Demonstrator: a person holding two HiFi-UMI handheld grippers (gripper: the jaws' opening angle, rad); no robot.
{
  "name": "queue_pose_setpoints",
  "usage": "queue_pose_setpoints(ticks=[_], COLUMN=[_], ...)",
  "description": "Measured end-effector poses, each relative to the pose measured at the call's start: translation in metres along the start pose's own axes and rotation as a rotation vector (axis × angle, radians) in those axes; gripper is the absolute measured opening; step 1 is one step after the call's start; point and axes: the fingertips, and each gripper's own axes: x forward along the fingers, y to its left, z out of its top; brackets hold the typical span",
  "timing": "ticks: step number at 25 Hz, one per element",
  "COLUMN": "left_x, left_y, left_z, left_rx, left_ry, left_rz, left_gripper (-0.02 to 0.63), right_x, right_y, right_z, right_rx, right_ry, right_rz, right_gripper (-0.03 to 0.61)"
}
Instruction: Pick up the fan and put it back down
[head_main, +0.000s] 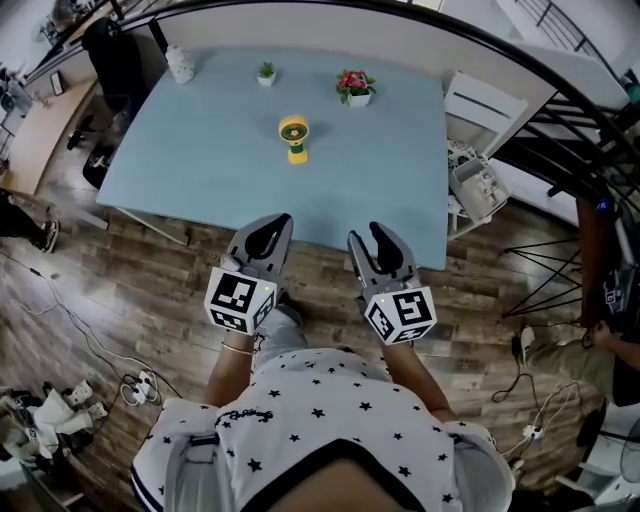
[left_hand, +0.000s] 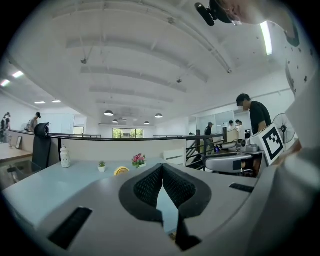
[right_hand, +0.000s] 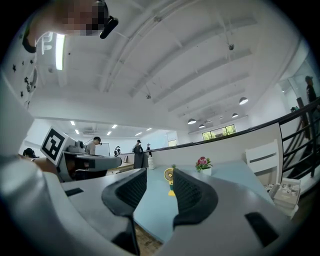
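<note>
A small yellow fan (head_main: 293, 137) stands upright near the middle of the light blue table (head_main: 200, 170). Both grippers hover in front of the table's near edge, well short of the fan. My left gripper (head_main: 274, 226) is shut with nothing in it; in the left gripper view its pads (left_hand: 150, 187) meet at the tips, and the fan (left_hand: 121, 171) shows far off to the left of them. My right gripper (head_main: 374, 236) is open and empty. In the right gripper view the fan (right_hand: 170, 176) appears in the gap of the right gripper (right_hand: 159, 173).
At the table's far side stand a pink flower pot (head_main: 355, 87), a small green plant (head_main: 266, 73) and a white jar (head_main: 180, 65). A white chair (head_main: 485, 105) and a box of parts (head_main: 478, 187) are to the right. Cables (head_main: 135, 380) lie on the wooden floor.
</note>
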Motion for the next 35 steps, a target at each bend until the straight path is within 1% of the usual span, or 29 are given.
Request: queue_pose_setpoints(ticks=[6, 9, 14, 22, 28, 35], left_x=[0.013, 0.018, 0.026, 0.035, 0.039, 0.054], left_y=[0.053, 0.08, 0.129, 0.198, 0.231, 0.241], left_z=[-0.004, -0.008, -0.012, -0.02, -0.033, -0.05], left_rx=[0.005, 0.012, -0.015, -0.004, -0.027, -0.057], left_ry=[0.013, 0.023, 0.027, 0.045, 0.06, 0.083], left_rz=[-0.017, -0.027, -0.036, -0.04, -0.031, -0.024], left_gripper=[0.028, 0.028, 0.028, 0.027, 0.028, 0.028], right_x=[0.054, 0.082, 0.128, 0.196, 0.225, 0.258], right_y=[0.008, 0.009, 0.015, 0.02, 0.014, -0.006], right_z=[-0.005, -0.011, -0.021, -0.04, -0.054, -0.077], right_rx=[-0.003, -0.003, -0.01, -0.027, -0.038, -0.037], right_ry=[0.03, 0.049, 0.069, 0.089, 0.124, 0.183], right_rz=[-0.029, -0.057, -0.096, -0.167, -0.234, -0.261], right_gripper=[0.147, 0.147, 0.152, 0.17, 0.187, 0.207])
